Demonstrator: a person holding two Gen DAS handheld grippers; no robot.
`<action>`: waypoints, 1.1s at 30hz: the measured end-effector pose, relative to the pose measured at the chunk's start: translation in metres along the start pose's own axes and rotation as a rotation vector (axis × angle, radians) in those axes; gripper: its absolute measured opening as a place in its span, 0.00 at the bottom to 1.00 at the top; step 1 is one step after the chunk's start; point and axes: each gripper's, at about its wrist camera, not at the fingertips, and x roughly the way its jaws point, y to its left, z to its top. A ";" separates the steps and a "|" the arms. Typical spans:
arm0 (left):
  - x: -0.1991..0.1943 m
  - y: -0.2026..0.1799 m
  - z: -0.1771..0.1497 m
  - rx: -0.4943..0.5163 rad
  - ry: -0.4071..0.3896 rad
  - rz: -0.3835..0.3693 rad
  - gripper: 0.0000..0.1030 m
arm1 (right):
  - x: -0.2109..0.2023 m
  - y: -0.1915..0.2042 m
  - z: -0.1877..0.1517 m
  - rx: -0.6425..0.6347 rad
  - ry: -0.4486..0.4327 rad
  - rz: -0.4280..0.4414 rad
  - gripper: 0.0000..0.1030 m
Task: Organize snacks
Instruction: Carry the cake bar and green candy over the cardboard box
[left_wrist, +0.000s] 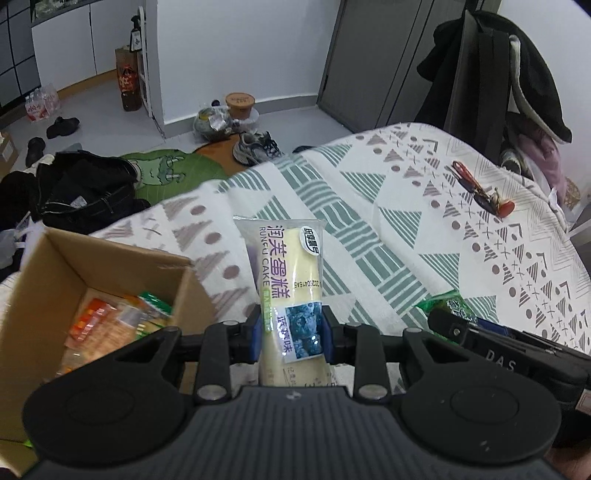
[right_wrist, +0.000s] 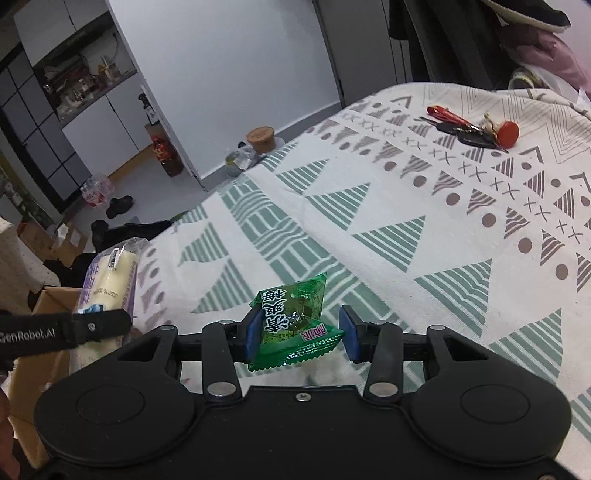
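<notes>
Gripping a long cake packet (left_wrist: 286, 280) between its blue pads, the left claw (left_wrist: 291, 332) is clenched on the wrapper's lower part, so the packet stands upright and leans a little away from the camera, its printed face toward the lens. The claw is held above the near edge of the bed (left_wrist: 388, 192), level and pointing forward along the patterned bedspread. Just to its left sits an open cardboard box (left_wrist: 48, 266) with orange and green snack wrappers (left_wrist: 118, 317) lying in the bottom; the cake packet is beside the box, not over it.

The right claw (right_wrist: 301, 332) is held low over the same bedspread (right_wrist: 406, 229), pointing across the bed. Its jaws stand apart: a small green candy packet (right_wrist: 295, 321) sits between them, touching the left pad (right_wrist: 253, 332), while a clear gap shows between the packet and the right pad (right_wrist: 349, 334). The claw is therefore released rather than squeezing, and whether the packet rests on the bed or leans on the pad cannot be told.

From the right wrist view the left claw's finger (right_wrist: 74, 332) shows at the left edge with the cake packet (right_wrist: 110, 280) in it, close to the box (right_wrist: 40, 299). A bunch of keys with red tags (right_wrist: 476, 127) lies well apart, far across the bed.
</notes>
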 end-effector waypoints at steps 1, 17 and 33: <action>-0.005 0.003 0.001 0.001 -0.005 0.003 0.29 | -0.003 0.003 0.000 -0.001 -0.006 0.005 0.41; -0.078 0.066 0.016 -0.032 -0.040 0.000 0.29 | -0.061 0.082 -0.003 -0.042 -0.057 -0.003 0.41; -0.113 0.136 0.026 -0.020 -0.034 -0.045 0.29 | -0.079 0.167 -0.013 -0.033 -0.060 0.001 0.41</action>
